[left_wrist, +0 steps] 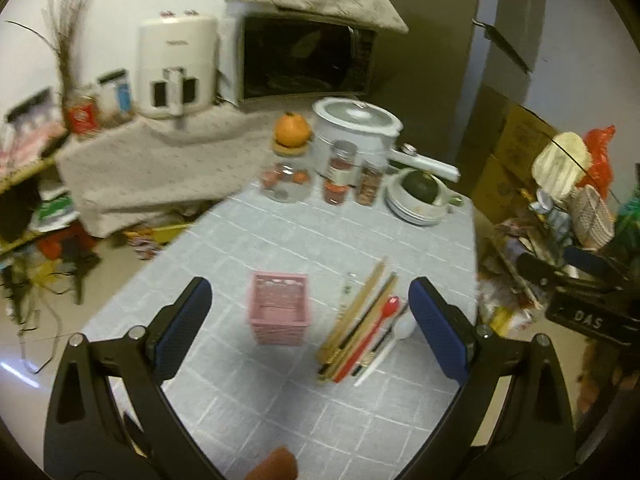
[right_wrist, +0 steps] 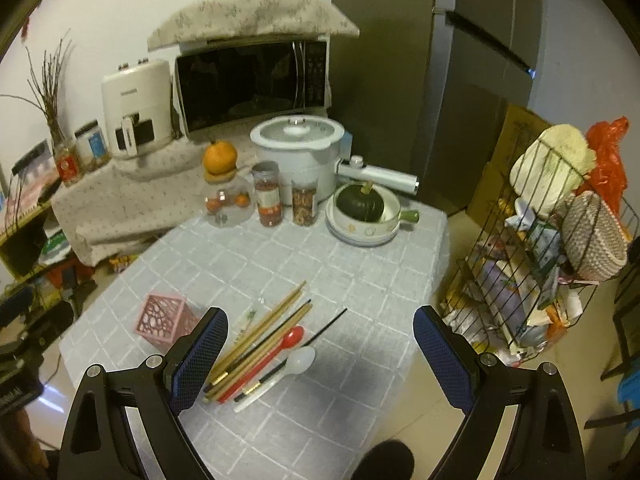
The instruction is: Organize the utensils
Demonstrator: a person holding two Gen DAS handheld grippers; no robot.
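Now both held wide, empty: left gripper [left_wrist: 310,328] over pink holder [left_wrist: 280,308], frame centre; right gripper [right_wrist: 320,360] should pinch one red spoon [right_wrist: 276,350] mid-handle from utensil pile [right_wrist: 260,344], lower centre.

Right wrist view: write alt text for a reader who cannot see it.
An open right gripper with blue-padded jaws hovers over a grey checked tablecloth, above a loose pile of wooden chopsticks, a red plastic spoon and a white plastic spoon. A pink lattice utensil holder stands left of the pile.
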